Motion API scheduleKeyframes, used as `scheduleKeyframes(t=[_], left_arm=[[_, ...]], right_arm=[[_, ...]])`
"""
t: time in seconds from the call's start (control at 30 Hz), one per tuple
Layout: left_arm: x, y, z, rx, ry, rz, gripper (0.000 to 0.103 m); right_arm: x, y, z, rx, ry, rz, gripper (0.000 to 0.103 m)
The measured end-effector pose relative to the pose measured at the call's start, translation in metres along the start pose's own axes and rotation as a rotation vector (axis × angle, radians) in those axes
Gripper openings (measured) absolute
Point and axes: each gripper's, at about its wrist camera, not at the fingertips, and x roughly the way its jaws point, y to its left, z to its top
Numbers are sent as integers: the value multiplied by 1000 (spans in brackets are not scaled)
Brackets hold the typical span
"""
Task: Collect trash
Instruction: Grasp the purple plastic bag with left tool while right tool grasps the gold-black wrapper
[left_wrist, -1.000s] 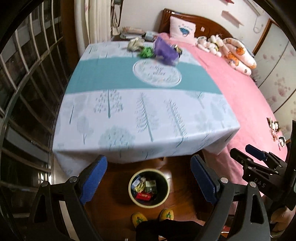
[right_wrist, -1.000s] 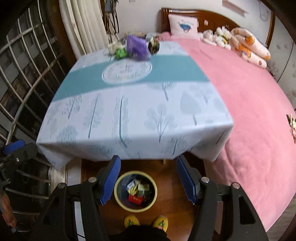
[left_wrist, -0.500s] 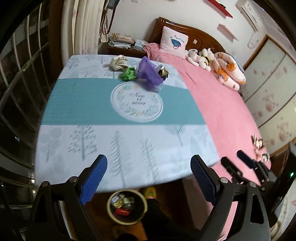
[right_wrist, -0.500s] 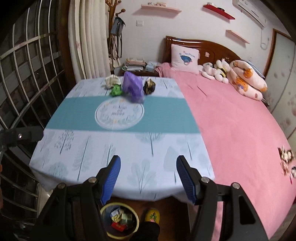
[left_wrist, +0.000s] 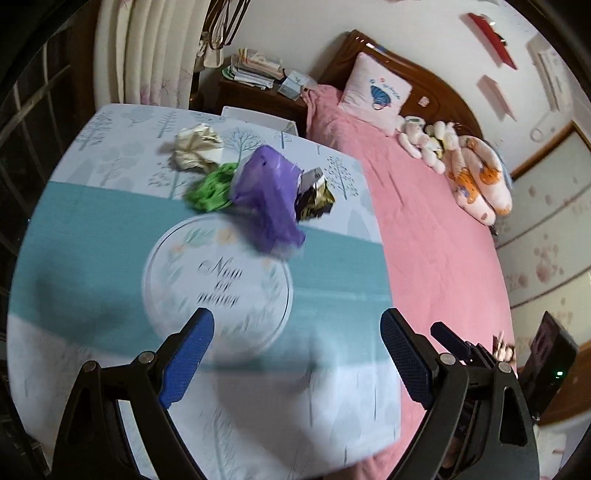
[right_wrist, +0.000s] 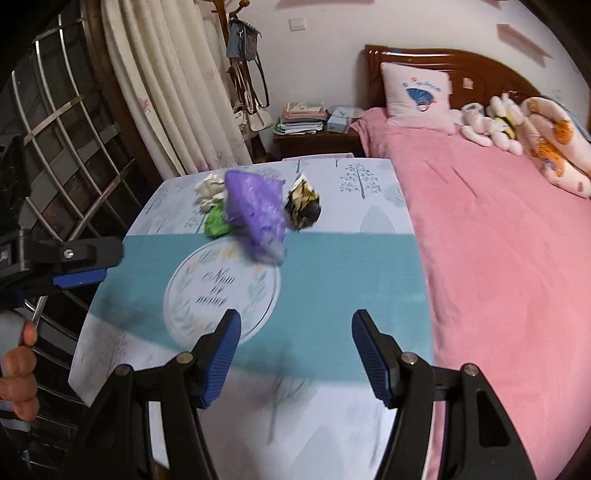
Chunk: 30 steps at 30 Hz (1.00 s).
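Trash lies in a cluster at the far side of the table (left_wrist: 92, 236): a purple plastic bag (left_wrist: 267, 195) (right_wrist: 255, 210), a green crumpled wrapper (left_wrist: 212, 188) (right_wrist: 217, 223), a cream crumpled paper (left_wrist: 195, 146) (right_wrist: 210, 188) and a dark gold wrapper (left_wrist: 314, 197) (right_wrist: 303, 206). My left gripper (left_wrist: 295, 354) is open and empty over the table's near half. My right gripper (right_wrist: 295, 358) is open and empty, also short of the trash. The left gripper also shows at the left edge of the right wrist view (right_wrist: 79, 264).
A pink bed (right_wrist: 498, 240) with a pillow (right_wrist: 417, 96) and plush toys (right_wrist: 517, 125) runs along the table's right side. A nightstand with books (right_wrist: 310, 125), curtains (right_wrist: 173, 92) and a barred window (right_wrist: 62, 122) stand behind and left.
Both grippers rose and moved forward over the table toward the trash. The bin on the floor and the slippers have dropped out of view. Both grippers stay open.
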Motion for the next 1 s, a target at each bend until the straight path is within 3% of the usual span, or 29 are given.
scheduleKeyframes(t=[0.3, 0.5, 0.7, 0.83, 1.0], left_arm=[[95, 3, 60, -58, 46, 102, 90], [125, 19, 81, -100, 57, 136, 90], [153, 34, 91, -124, 87, 150, 89], [168, 41, 95, -151, 101, 145, 89], [193, 43, 97, -171, 126, 133, 88]], right_arm=[[91, -28, 81, -37, 52, 107, 63], [151, -27, 119, -21, 96, 156, 63], [197, -26, 131, -13, 149, 175, 63], [216, -28, 130, 0, 187, 226, 42], [216, -39, 126, 24, 171, 267, 41]])
